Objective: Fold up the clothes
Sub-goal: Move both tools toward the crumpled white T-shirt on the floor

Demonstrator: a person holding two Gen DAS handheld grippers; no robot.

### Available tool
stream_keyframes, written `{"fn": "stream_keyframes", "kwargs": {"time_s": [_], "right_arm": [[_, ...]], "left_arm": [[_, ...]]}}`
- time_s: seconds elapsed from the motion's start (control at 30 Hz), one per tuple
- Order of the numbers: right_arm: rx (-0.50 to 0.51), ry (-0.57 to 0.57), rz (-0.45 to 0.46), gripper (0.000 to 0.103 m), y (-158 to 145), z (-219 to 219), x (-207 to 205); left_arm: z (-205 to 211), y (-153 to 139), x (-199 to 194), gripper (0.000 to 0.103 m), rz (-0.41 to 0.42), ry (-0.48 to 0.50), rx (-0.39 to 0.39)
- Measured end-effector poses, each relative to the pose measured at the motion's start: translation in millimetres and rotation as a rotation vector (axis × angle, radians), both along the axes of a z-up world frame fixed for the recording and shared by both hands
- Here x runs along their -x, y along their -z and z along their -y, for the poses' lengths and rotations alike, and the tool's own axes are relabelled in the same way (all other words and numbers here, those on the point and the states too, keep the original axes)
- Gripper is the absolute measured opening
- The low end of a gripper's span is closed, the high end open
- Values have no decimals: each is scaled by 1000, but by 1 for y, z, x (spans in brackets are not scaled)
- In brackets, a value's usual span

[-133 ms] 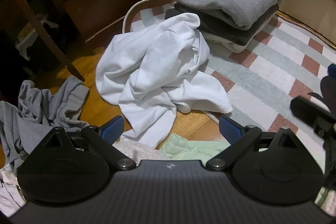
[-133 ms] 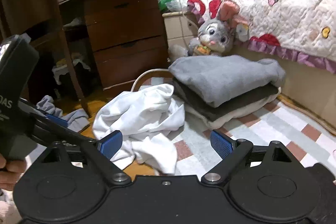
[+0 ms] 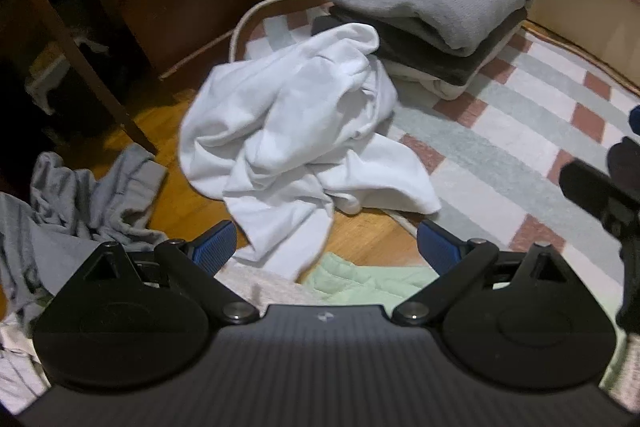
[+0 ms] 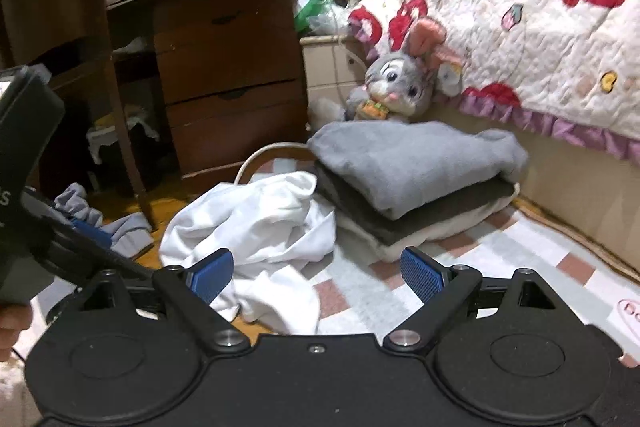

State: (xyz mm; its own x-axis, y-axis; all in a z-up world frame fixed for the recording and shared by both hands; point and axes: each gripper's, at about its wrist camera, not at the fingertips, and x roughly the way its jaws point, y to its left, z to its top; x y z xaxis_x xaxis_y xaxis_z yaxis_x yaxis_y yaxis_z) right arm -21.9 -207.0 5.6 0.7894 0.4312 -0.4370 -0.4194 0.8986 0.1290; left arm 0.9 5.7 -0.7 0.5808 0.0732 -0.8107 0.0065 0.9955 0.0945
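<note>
Both grippers, left (image 3: 325, 247) and right (image 4: 318, 270), gape empty toward the crumpled white shirt (image 3: 296, 131), likely next to fold.

Over this very short interval little differs; the left claw (image 3: 325, 251) has eased slightly nearer the crumpled white garment (image 3: 296, 131), whose lower hem now sits a touch closer to the gap between its wide-apart blue fingertips (image 3: 214, 247). The right claw (image 4: 317, 275) has shifted only slightly, its view sliding a little so the folded pile (image 4: 416, 179) ahead lies marginally further toward its right finger; no garment itself has changed shape or place.
</note>
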Motion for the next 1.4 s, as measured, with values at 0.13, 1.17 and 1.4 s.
{"fn": "stream_keyframes", "kwargs": {"time_s": [0.13, 1.17, 1.4], "right_arm": [[-43, -5, -39, 93, 4, -5, 1], [203, 42, 131, 93, 14, -29, 23], [204, 31, 107, 93, 16, -32, 23]], "left_arm": [[1, -3, 4, 98, 26, -6, 23], [-5, -6, 38, 96, 147, -130, -18], [-21, -12, 38, 95, 173, -165, 23]]}}
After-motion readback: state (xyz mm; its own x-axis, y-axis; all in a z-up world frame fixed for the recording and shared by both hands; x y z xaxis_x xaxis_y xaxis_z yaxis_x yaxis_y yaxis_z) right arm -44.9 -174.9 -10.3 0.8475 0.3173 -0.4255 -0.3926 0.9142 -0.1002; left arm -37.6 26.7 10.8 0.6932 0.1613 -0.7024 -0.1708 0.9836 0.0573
